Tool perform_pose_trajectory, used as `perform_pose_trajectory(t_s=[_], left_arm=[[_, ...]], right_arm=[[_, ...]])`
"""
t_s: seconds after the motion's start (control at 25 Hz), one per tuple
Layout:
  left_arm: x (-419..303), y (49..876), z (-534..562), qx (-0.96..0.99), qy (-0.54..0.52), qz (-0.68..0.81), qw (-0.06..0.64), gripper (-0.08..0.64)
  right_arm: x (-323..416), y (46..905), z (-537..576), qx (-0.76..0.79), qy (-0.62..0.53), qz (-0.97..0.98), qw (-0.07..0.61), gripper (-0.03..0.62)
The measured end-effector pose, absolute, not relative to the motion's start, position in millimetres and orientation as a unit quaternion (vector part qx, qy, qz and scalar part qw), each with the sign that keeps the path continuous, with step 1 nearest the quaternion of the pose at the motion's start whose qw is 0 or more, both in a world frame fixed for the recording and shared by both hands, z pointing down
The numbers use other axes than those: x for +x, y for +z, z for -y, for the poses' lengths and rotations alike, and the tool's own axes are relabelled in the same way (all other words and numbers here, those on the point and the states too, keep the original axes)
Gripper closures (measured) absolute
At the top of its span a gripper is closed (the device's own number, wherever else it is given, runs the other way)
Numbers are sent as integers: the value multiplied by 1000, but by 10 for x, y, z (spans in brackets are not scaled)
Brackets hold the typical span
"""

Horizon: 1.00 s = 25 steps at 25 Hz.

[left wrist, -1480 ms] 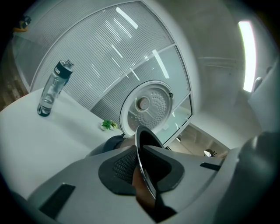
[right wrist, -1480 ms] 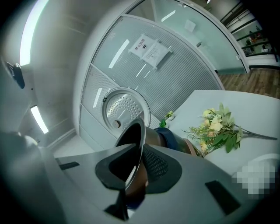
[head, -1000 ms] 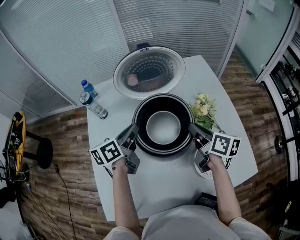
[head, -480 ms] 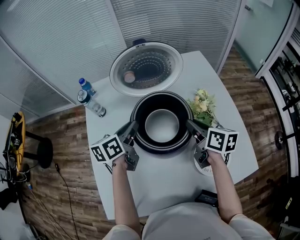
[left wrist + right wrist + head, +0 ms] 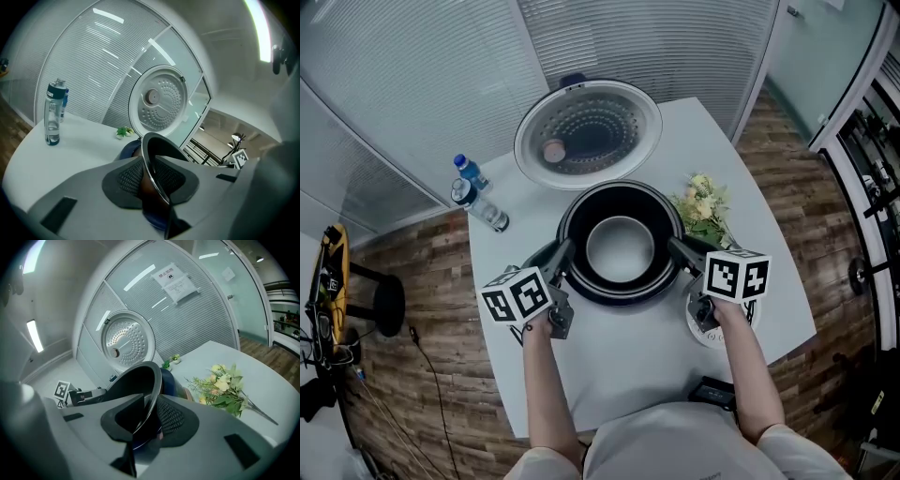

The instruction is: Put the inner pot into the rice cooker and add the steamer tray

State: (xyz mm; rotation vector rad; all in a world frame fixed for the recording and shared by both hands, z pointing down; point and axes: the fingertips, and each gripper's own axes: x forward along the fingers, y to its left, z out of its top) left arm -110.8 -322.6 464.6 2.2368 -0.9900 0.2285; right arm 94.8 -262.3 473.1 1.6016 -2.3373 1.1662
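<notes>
The black inner pot (image 5: pixel 621 251) with its grey bottom sits down inside the dark blue rice cooker (image 5: pixel 667 281), whose round lid (image 5: pixel 588 128) stands open behind. My left gripper (image 5: pixel 563 255) is at the pot's left rim and my right gripper (image 5: pixel 675 249) at its right rim. In the left gripper view the thin rim (image 5: pixel 157 150) runs between the jaws of the left gripper (image 5: pixel 152 176), which are opening, with pad mesh showing on both sides. The right gripper (image 5: pixel 150 416) straddles the rim (image 5: pixel 140 380) likewise, its jaws opening. I can make out no steamer tray.
Two water bottles (image 5: pixel 478 202) stand at the table's left edge. A bunch of flowers (image 5: pixel 703 216) lies right of the cooker. A round white dish (image 5: pixel 705 334) sits under my right hand, and a black object (image 5: pixel 712 392) lies at the front edge.
Both marker cubes have rolled a little and both pairs of jaws have parted slightly around the rim. The pot stays seated in the cooker.
</notes>
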Motion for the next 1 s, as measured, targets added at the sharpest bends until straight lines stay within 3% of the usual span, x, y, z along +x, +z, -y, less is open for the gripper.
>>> perform_pose_trajectory(t_s=[1.0], left_arm=[[-1084,4895,3225,847,220,410,258,432]], right_arm=[[913,4756,2659,549,315,766,112,483]])
